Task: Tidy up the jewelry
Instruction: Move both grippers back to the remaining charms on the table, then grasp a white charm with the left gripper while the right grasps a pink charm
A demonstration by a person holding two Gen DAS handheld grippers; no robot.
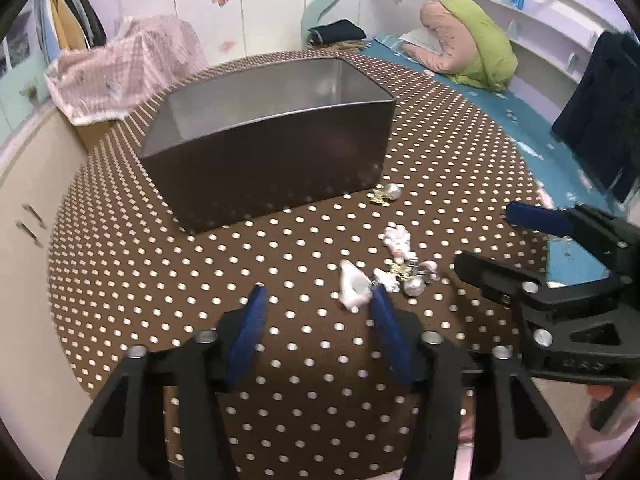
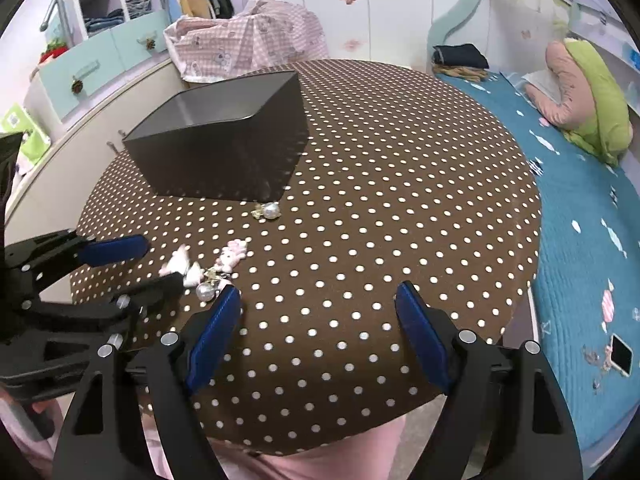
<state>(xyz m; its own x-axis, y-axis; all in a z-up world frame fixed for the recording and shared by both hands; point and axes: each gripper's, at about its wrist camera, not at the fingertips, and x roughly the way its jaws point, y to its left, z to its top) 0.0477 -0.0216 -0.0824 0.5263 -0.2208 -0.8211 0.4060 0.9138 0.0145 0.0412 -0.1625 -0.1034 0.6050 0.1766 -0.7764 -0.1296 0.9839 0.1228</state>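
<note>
In the left wrist view, the left gripper (image 1: 318, 300) points down at a round table (image 1: 160, 280) covered in brown cloth with white dots. Its two blue pads stand partly apart, with bare cloth between them; the right-hand pad's tip sits just beside, perhaps touching, a blurred white charm (image 1: 352, 286), but nothing is clamped. Just past that charm lies a small cluster of jewelry (image 1: 404, 276) with a pearl bead and gold bits, and a pink-and-white piece (image 1: 398, 242) beyond it. Another pearl earring (image 1: 386, 193) lies close against the near corner of a dark rectangular box (image 1: 264, 160), which stands open-topped on the table. The right gripper (image 1: 500, 240) enters from the right edge, its jaws wide. In the right wrist view, the right gripper (image 2: 318, 298) hovers above the table (image 2: 400, 200) with its blue pads spread wide and only dotted cloth between them. The pearl cluster (image 2: 208, 286) lies just beside its left pad. The left gripper (image 2: 160, 260) reaches in from the left, its fingers straddling the white charm (image 2: 178, 264). The box (image 2: 224, 148) stands farther back, the lone pearl earring (image 2: 268, 211) at its corner.
</note>
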